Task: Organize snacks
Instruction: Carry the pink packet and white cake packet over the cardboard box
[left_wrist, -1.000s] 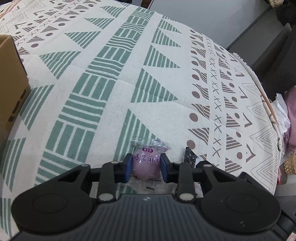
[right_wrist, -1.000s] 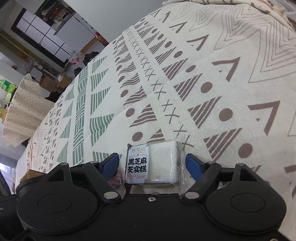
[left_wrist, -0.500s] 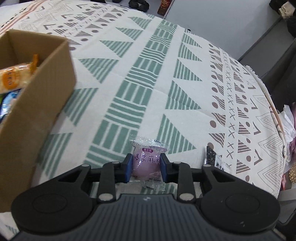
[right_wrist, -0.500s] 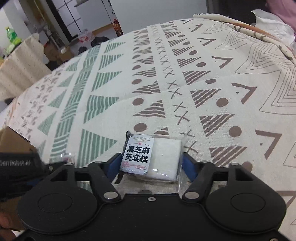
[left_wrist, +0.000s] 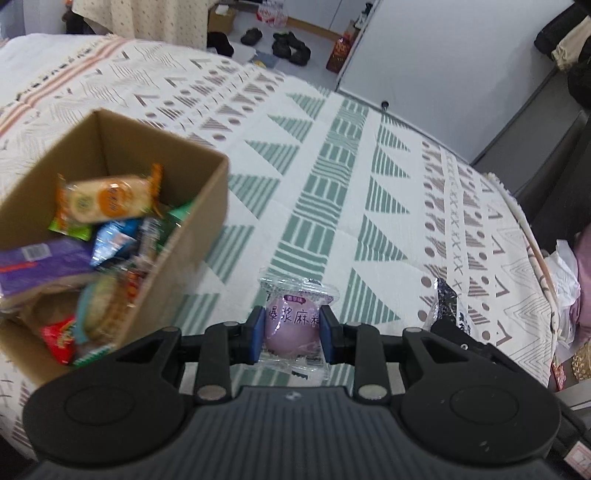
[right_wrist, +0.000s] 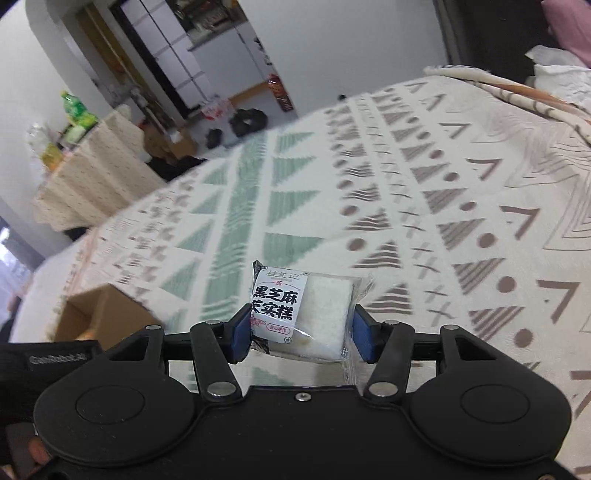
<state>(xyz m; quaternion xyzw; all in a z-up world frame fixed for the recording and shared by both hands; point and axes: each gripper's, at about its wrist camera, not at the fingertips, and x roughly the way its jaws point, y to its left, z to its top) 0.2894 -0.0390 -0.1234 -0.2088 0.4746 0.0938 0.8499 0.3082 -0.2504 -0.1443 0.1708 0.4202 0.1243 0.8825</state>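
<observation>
My left gripper is shut on a clear packet with a pink mochi ball and holds it above the patterned bedspread, just right of an open cardboard box. Several wrapped snacks lie in the box. My right gripper holds a clear packet with a white cake and a black-lettered label. Its jaws are closing, and both blue pads press on the packet, which hangs clear of the bedspread. The box corner shows at the lower left of the right wrist view.
The bed's far edge drops to a floor with black shoes and a red bag. A cloth-covered table stands beyond the bed. Crumpled white plastic and pink fabric lie at the bed's right edge.
Both grippers have risen with their packets. The left one has swung toward the box, which now fills the left of its view. The right jaws narrowed onto the cake packet and lifted it.
</observation>
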